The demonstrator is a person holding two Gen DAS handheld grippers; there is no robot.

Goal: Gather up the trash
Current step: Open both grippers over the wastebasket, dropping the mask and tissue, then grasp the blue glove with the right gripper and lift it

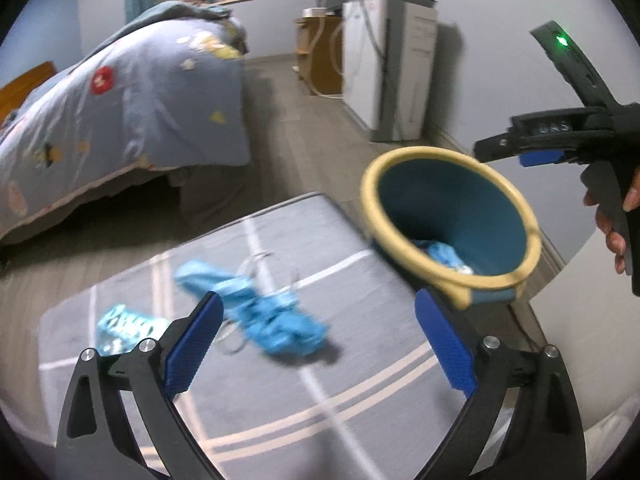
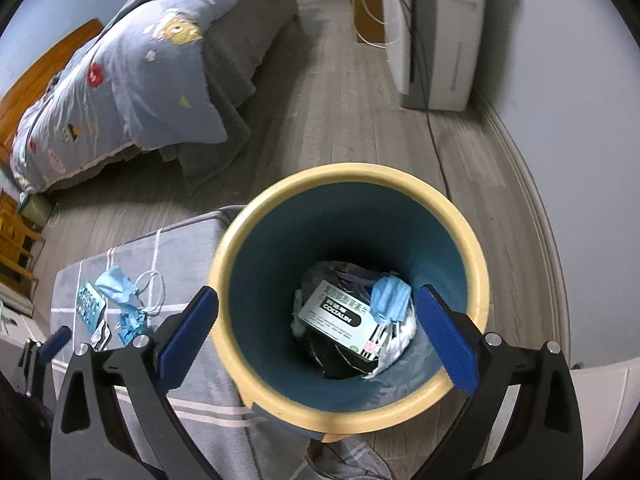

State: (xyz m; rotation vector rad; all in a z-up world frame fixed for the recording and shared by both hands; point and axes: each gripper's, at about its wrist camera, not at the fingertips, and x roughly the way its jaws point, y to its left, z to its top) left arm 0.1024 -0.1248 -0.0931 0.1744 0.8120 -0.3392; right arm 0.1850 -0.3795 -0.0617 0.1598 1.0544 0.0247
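A: Any writing you can read?

B: In the right wrist view, a black-and-white box [image 2: 340, 316] lies at the bottom of the bin [image 2: 248, 240], printed with what looks like "COTTALIN"; the smaller lines on it are too fine to read. In the left wrist view the right gripper [image 1: 500, 148] has pale letters on its black body, blurred.

A: How does the trash look?

B: A crumpled blue face mask [image 1: 264, 312] with white ear loops lies on the grey striped mat [image 1: 360, 360]. At its 9 o'clock sits a teal blister pack [image 1: 124, 326], near but apart. A second blue mask [image 2: 390, 298] rests inside the bin, touching the box at its 2 o'clock, over dark and white bagged rubbish.

A: And the bin?

B: Teal inside with a cream-yellow rim, standing at the mat's 3 o'clock edge.

A: The fingers?

B: The left gripper [image 1: 318, 344] is spread wide over the mat, empty, the mask between its blue pads but not touched. The right gripper [image 2: 318, 334] is released too, jaws apart above the bin's mouth, grasping nothing.
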